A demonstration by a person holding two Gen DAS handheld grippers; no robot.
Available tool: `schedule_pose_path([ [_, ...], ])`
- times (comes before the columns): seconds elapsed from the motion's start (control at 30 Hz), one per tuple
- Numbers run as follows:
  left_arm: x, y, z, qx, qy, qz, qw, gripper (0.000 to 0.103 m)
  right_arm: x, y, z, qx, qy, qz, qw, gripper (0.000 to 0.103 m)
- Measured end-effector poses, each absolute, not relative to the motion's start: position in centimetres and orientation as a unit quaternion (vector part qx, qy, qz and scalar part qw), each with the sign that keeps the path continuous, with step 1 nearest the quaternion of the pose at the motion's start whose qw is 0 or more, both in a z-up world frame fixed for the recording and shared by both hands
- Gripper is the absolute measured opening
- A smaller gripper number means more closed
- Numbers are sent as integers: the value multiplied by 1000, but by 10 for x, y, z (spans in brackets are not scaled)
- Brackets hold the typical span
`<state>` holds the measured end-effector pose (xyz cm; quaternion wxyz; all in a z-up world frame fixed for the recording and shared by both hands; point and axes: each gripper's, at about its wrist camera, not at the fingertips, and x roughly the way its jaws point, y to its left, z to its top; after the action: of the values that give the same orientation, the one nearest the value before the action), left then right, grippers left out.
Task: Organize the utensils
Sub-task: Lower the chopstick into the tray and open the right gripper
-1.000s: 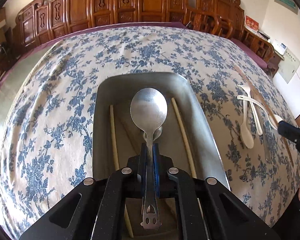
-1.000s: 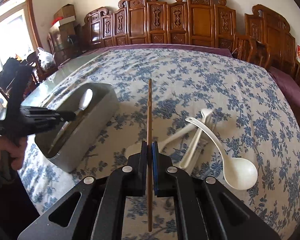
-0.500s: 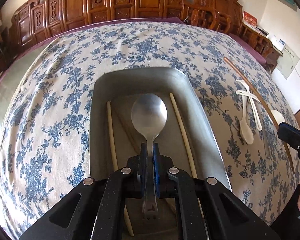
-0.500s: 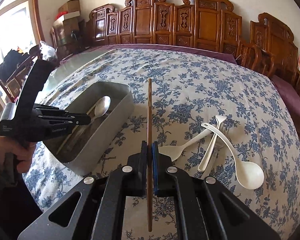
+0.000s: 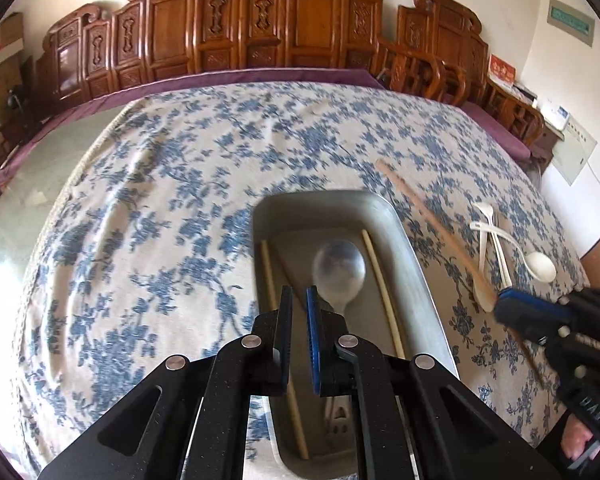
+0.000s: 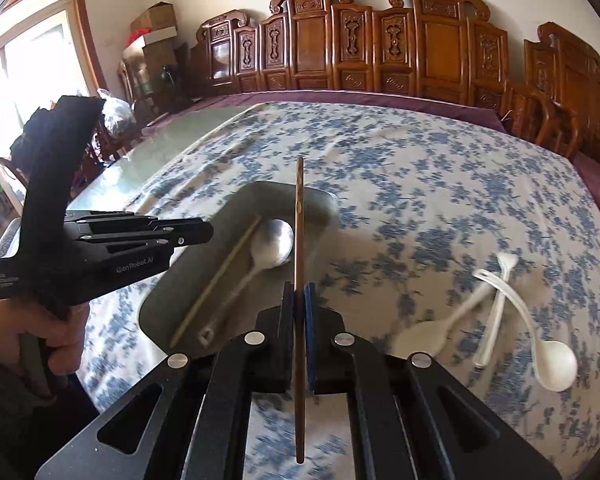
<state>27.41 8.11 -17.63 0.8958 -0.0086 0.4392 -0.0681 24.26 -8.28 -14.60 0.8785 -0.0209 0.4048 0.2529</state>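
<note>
Chopstick (image 6: 299, 264) clamped upright in right claw (image 6: 299, 292), over the tray (image 6: 156, 312). Left claw (image 5: 299, 300) empty with a slight gap between pads, above the metal spoon (image 5: 339, 272) lying in tray. White spoons (image 6: 500, 312) on surface (image 6: 420, 168).

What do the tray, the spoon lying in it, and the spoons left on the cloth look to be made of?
Tray: dull grey metal, probably, with a soft sheen. Spoon in it: polished metal, likely steel, with a bright reflective bowl. Spoons on the cloth: opaque, glossy white, so plastic or perhaps ceramic.
</note>
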Motion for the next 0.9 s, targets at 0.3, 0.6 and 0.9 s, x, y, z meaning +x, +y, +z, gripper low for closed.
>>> schedule_pose_path([
  [0.3,271,110,-163,-34,423,-47,904,6,261,-45,-159,27,434,261,862,6],
  [0.6,271,119,-160,-42,416,-39,907,6,267,-21,-188,25,471,245,847,6],
  [0.9,271,118,-158,-48,415,-37,908,6,276,-18,-194,43,467,263,843,9],
])
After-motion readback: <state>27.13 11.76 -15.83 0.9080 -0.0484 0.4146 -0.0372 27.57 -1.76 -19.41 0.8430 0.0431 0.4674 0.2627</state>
